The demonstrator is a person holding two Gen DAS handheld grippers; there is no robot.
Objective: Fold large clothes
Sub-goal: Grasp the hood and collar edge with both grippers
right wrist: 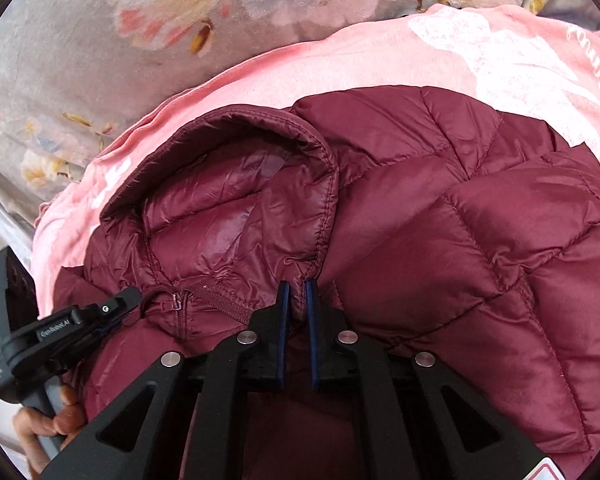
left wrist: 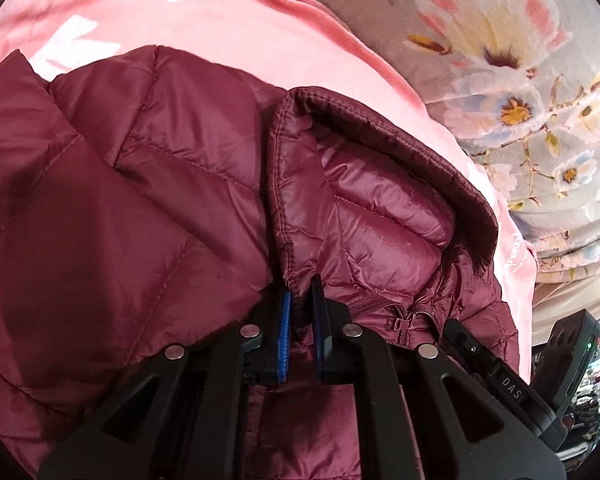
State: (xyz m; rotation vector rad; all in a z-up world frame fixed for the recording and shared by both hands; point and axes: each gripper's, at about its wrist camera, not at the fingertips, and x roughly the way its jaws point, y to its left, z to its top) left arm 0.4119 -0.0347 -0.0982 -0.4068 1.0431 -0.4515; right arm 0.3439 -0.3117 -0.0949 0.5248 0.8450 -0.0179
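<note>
A maroon quilted puffer jacket [left wrist: 160, 184] lies on a pink blanket [left wrist: 236, 28]; it also fills the right wrist view [right wrist: 460, 240]. Its hood [left wrist: 376, 200] lies open, lining up, with the zipper pull [left wrist: 404, 322] below it. My left gripper [left wrist: 300, 300] is shut on the hood's rim at one lower corner. My right gripper [right wrist: 296, 288] is shut on the hood's rim [right wrist: 316, 208] at the opposite corner. The left gripper's body [right wrist: 60, 328] and the hand holding it show at the lower left of the right wrist view.
The pink blanket [right wrist: 480, 52] with white print lies on a grey floral bedspread [left wrist: 500, 60], which also shows in the right wrist view [right wrist: 140, 20]. The bed's edge and a cluttered room show at the lower right of the left wrist view [left wrist: 596, 368].
</note>
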